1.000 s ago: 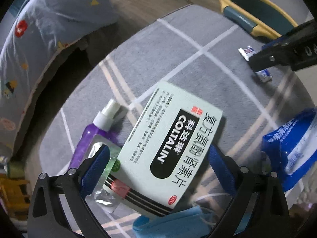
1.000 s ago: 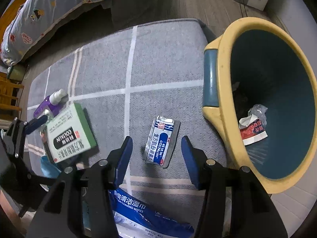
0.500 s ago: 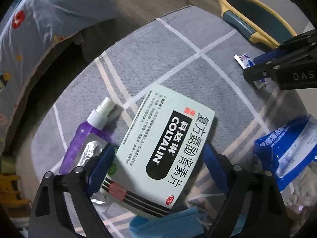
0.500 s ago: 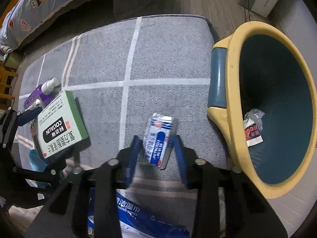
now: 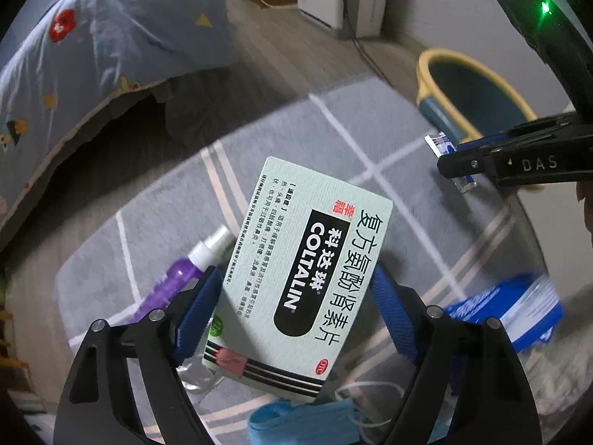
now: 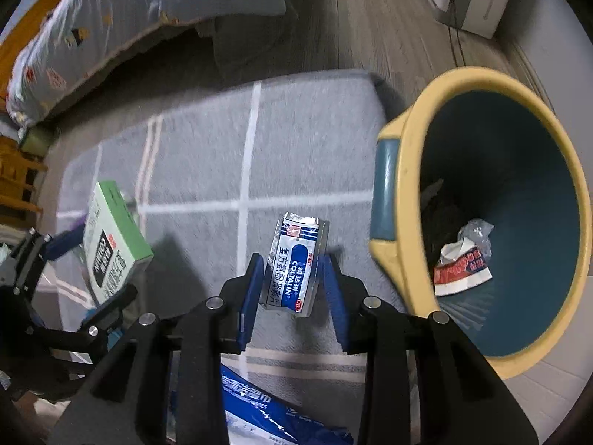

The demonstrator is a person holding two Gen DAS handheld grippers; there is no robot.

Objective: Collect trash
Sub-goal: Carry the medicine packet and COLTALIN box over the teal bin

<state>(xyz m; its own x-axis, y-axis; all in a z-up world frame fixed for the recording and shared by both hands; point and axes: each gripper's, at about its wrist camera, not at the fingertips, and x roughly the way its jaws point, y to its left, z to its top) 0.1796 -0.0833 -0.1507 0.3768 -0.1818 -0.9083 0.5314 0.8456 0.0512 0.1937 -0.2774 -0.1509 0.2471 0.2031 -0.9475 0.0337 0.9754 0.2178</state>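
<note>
Grey rug (image 6: 304, 155) with pale stripes fills the floor, bed quilt (image 5: 92, 48) off to the side. Left gripper (image 5: 296, 307) has its fingers clamped on the green Coltalin box (image 5: 304, 278) — lifted clear of the rug, purple spray bottle (image 5: 178, 285) below it. Right gripper (image 6: 292, 285) pinches the foil sachet (image 6: 296, 263) between its fingers, just beside the yellow-rimmed bin (image 6: 400, 259), wrappers already inside. Blue wipes pack (image 6: 267, 411) lies near.

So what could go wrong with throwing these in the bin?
The box looks wide for the left gripper, held only near its bottom, so it might tip out. The right gripper pinches the thin packet by its edges; it could slip and miss the bin.
</note>
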